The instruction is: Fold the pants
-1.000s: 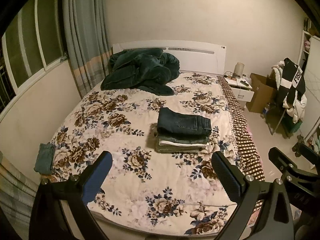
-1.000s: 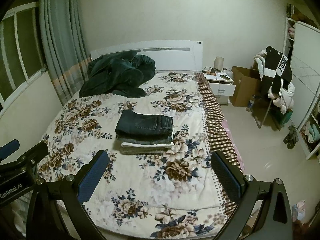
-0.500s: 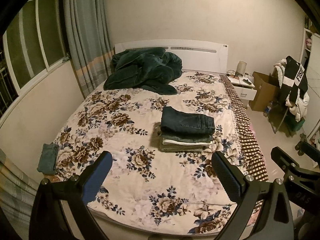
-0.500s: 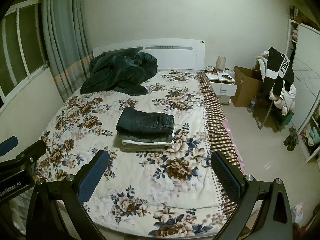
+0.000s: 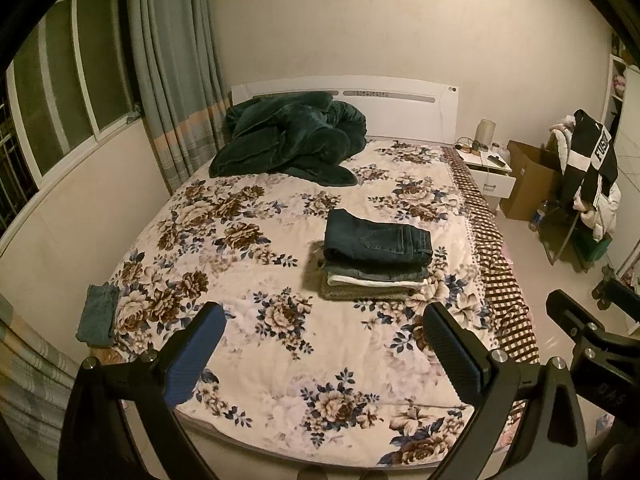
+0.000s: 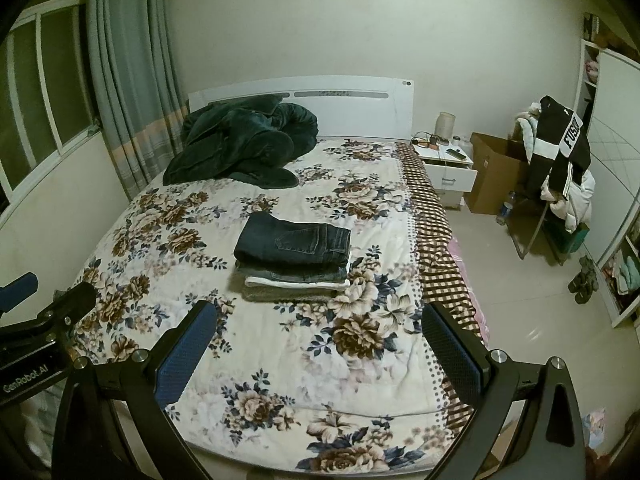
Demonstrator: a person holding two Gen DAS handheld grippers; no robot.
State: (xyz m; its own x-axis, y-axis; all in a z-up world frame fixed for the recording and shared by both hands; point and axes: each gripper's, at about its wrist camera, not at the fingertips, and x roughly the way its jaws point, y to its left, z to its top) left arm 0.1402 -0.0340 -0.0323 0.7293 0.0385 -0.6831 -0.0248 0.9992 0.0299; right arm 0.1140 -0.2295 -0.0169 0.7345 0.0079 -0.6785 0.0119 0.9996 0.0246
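A stack of folded pants (image 5: 376,256) lies on the floral bed (image 5: 248,352), dark blue jeans on top; it also shows in the right wrist view (image 6: 294,258). A small piece of blue denim (image 5: 98,314) hangs at the bed's left edge. My left gripper (image 5: 320,354) is open and empty, held back from the foot of the bed. My right gripper (image 6: 316,354) is open and empty too, beside it. The right gripper's body shows at the right of the left wrist view (image 5: 592,336).
A dark green blanket (image 5: 288,140) is heaped at the headboard. A nightstand (image 6: 448,168), a cardboard box (image 6: 496,172) and a chair piled with clothes (image 6: 560,168) stand right of the bed. Window and curtains (image 5: 172,72) are on the left wall.
Both grippers have drawn back and risen slightly from the bed, so more of the bed and room shows. The stack of pants has not moved.
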